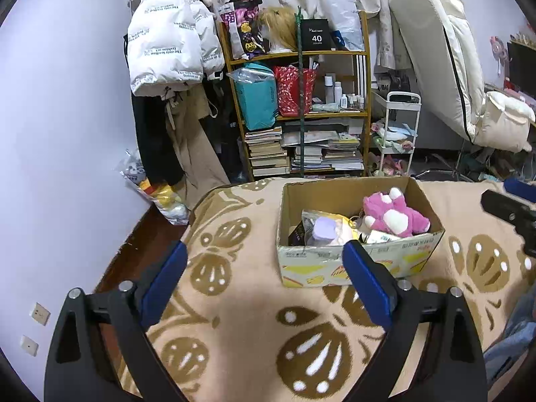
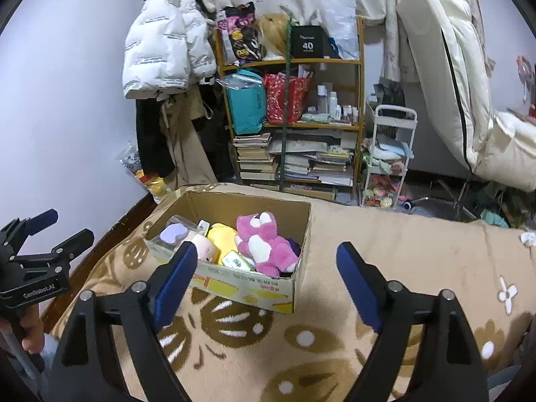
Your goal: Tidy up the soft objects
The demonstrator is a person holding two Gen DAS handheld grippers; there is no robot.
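The cardboard box (image 1: 355,234) sits on the patterned beige blanket (image 1: 241,305), right of centre in the left wrist view and left of centre in the right wrist view. Inside it lies a pink and white plush toy (image 1: 395,212), nearest the box's right wall in both views. Beside it are a yellow plush (image 2: 222,234), a pale peach soft toy (image 2: 204,246), a lavender item in clear wrapping (image 1: 323,227) and a small green and white packet (image 2: 236,261); what lies beneath them is hidden.

The left gripper (image 1: 264,264) hovers above the blanket with its blue-padded jaws spread wide and nothing between them; its right pad overlaps the box's near wall in the picture, while the left pad stands over bare blanket. The right gripper (image 2: 266,264) is likewise spread wide and empty, the box's near right corner showing in the gap, its left pad crossing the box's front edge.

In the right wrist view the left gripper appears at the lower left edge, with part of the person's hand (image 2: 28,331) on its handle, cut off by the frame. The right gripper shows only as a dark fragment at the right edge of the left wrist view.

Behind stands a crowded wooden shelf (image 1: 298,55) of books and bags, with a white puffer jacket (image 1: 167,33) hanging to its left.
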